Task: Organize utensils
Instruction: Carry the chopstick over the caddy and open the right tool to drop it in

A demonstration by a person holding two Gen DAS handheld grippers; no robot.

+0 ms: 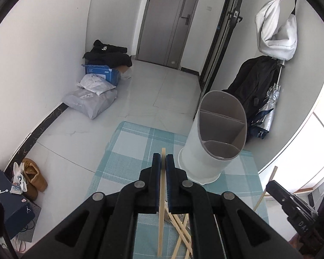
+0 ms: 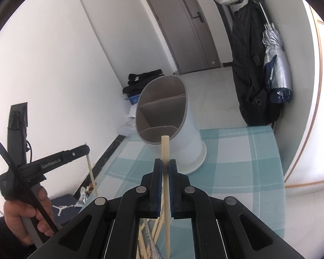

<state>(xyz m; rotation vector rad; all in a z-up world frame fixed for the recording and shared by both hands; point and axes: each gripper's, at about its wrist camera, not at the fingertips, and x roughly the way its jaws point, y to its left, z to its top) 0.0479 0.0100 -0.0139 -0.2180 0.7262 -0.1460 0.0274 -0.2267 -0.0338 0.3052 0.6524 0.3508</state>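
A small table covered by a teal and white checked cloth (image 1: 127,151) stands in a pale-tiled entrance hall with white walls and a grey door (image 1: 168,19) at the far end. On the cloth, toward its far end, sits a white utensil holder (image 1: 207,151) with a slanted grey-lined mouth split into compartments by dividers; the visible compartments look empty. A heap of loose wooden chopsticks (image 1: 181,228) lies on the cloth right under the grippers, partly hidden by them.

Against the left wall, grey parcels (image 1: 90,101), a blue box (image 1: 102,73) and dark clothing (image 1: 108,54) are piled on the floor, with brown shoes (image 1: 33,177) nearer. On the right a dark coat (image 1: 252,86), a folded silver umbrella (image 1: 270,108) and a white bag (image 1: 276,30) hang close beside the table's far right corner. The cloth between the holder and the grippers is bare, and the table's left edge drops straight to open floor.

The left gripper (image 1: 163,158) has its blue-padded jaws closed tight on a single chopstick (image 1: 162,205), which runs upright between the pads with its tip poking just above them. The right gripper (image 2: 165,164) is likewise clamped on its own chopstick (image 2: 166,194), whose square end rises in front of the holder's mouth. In the right wrist view a hand (image 2: 23,218) grips the left tool's handle
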